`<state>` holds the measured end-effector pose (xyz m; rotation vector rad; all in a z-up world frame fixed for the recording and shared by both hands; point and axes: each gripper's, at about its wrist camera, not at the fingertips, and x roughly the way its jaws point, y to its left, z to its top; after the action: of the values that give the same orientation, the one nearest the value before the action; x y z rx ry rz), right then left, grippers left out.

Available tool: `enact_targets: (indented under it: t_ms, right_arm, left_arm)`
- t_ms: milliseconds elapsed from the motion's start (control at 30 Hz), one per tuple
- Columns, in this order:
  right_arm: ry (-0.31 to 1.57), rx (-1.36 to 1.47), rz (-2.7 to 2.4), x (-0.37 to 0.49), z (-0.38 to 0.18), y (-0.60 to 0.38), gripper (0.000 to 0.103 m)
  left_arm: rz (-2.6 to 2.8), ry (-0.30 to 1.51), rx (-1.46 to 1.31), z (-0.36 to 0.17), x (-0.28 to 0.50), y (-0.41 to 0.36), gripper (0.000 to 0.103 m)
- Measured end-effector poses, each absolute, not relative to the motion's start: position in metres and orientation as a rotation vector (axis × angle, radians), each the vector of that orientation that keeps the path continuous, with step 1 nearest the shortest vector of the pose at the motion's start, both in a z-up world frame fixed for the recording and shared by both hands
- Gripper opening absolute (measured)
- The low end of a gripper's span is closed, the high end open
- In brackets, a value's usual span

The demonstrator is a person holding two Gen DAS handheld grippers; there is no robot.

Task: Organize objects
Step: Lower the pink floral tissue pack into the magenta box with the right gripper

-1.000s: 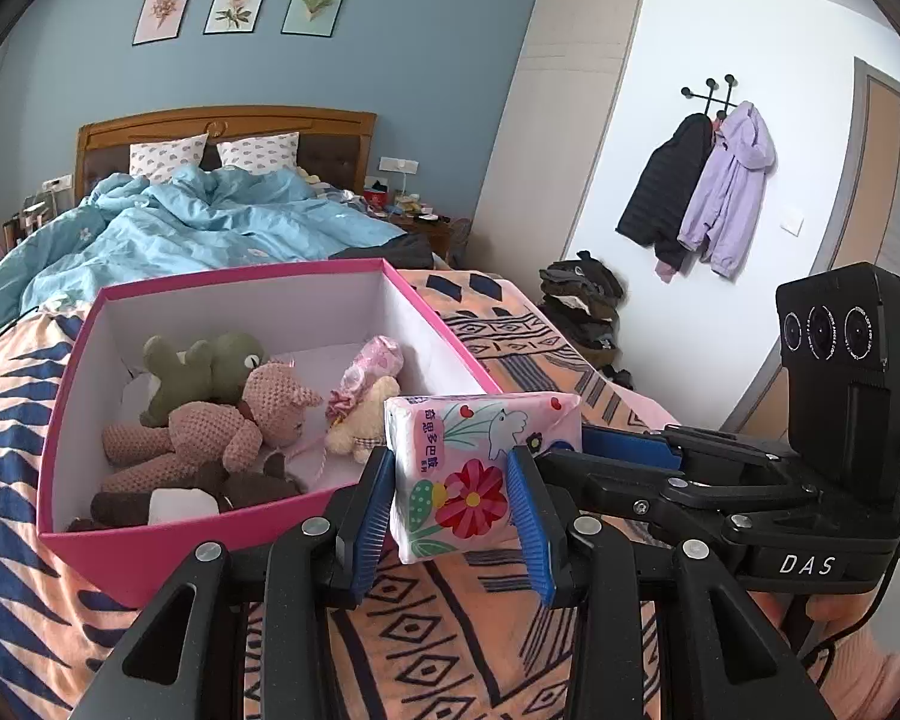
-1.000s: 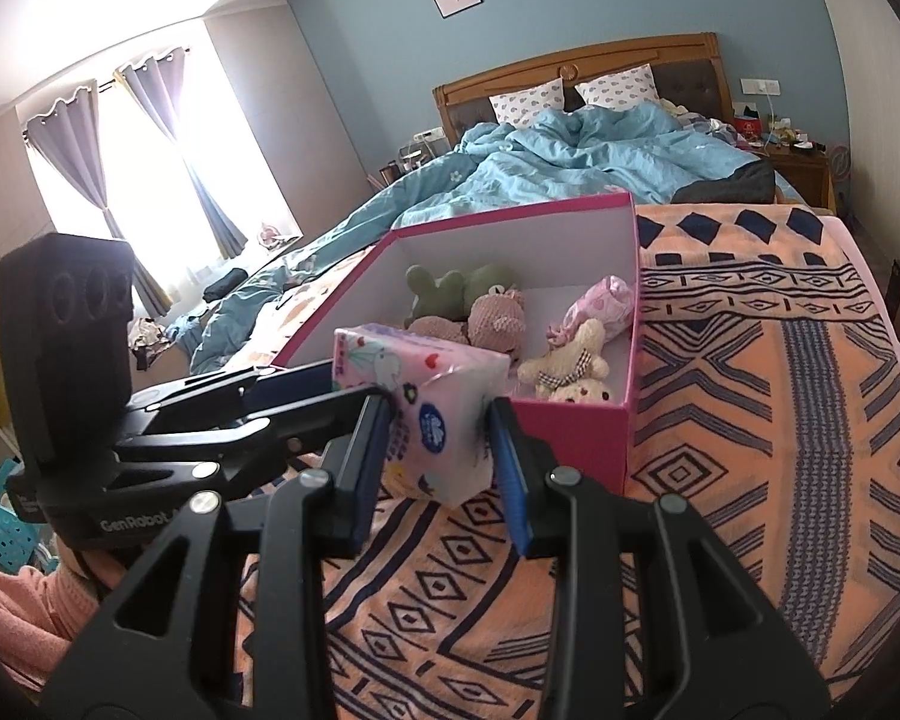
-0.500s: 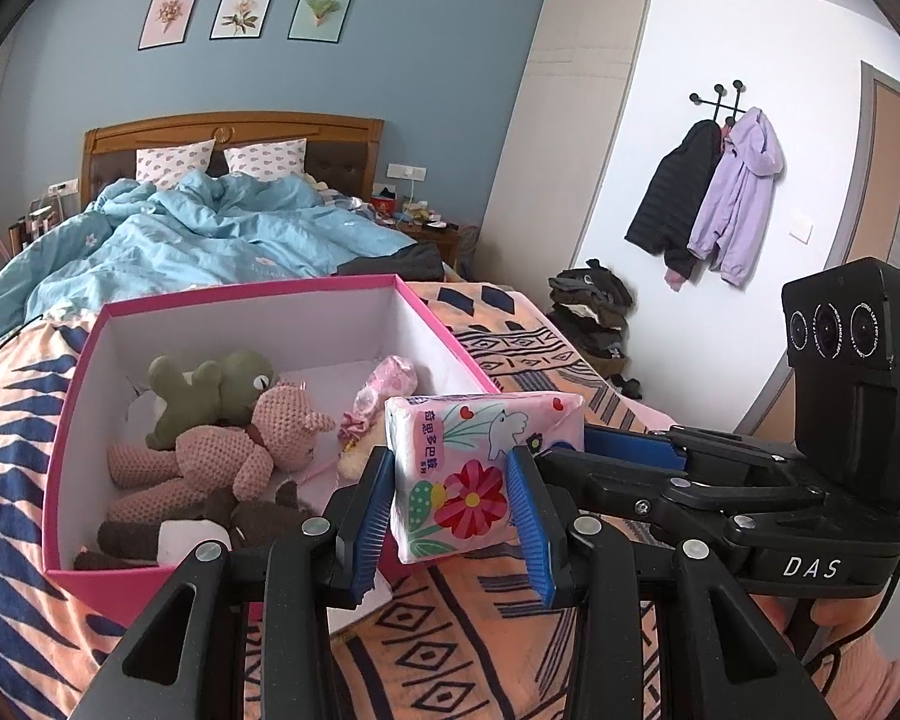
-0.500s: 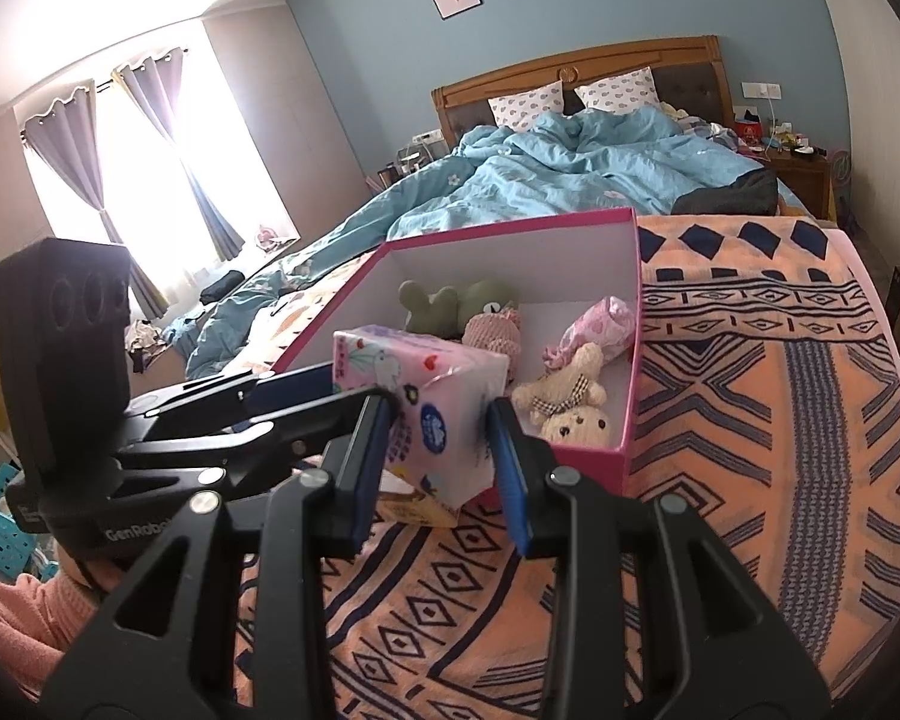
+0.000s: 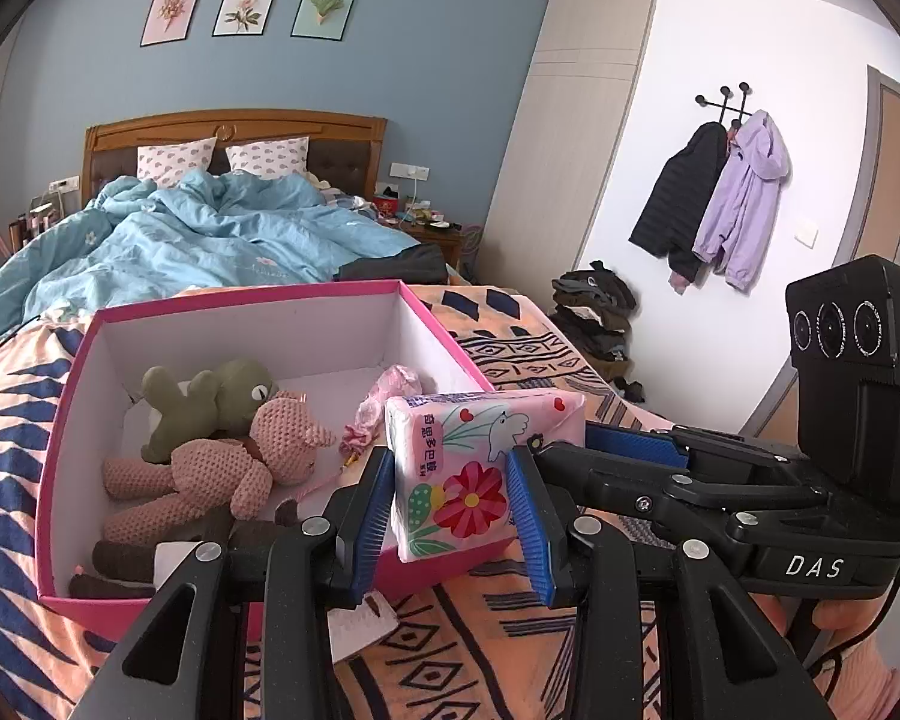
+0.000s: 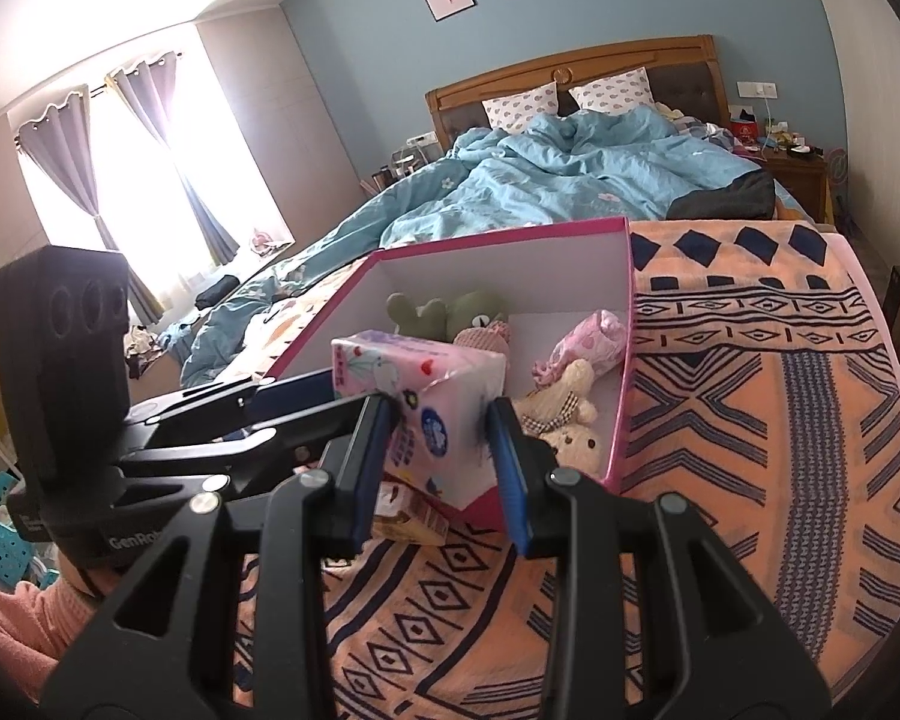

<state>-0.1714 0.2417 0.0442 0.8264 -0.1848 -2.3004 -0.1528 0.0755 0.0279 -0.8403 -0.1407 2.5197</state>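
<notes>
Clutter first: straight ahead of both my grippers sits the pink open-topped cardboard box with white inside (image 5: 66,420) on the orange blanket with navy geometric patterns (image 6: 780,420). Inside it I can see an olive-green plush frog (image 5: 210,396), a pink knitted plush pig (image 5: 222,474), a pink wrapped bundle (image 6: 594,336) and a cream plush bear with a checked bow (image 6: 564,414). The box's near wall is directly between the fingers and the open interior, so that's what's in the way. Below the left gripper a white card (image 5: 360,624) lies on the blanket, and under the right one there's a small tan printed packet (image 6: 408,522).

The soft pink tissue pack with red flower and white bird print (image 5: 468,468) is pinched at both ends: the left gripper (image 5: 450,510) is clamped on one end, the right gripper (image 6: 444,456) on the other, blue pads pressed into the wrapper. It hangs just short of the box's near edge, above the blanket.

Writing: "DAS" on the right gripper's body, "GenRob…" cut off on the left one's. The pack has Chinese characters down its side that I can't read.

Versus a second ago: the pack sits higher relative to the box, I see more of the box floor, and that card and packet underneath weren't visible then.
</notes>
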Motion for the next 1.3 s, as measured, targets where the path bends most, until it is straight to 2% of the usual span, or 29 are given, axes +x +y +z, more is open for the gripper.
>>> enact_targets:
  t_ms: [1300]
  right_arm:
    - [-0.204,0.909,-2.315,-0.214,0.028,0.241,0.038]
  left_arm:
    - [2.513,-0.188,-0.926,0.009,-0.193,0.083,0.038]
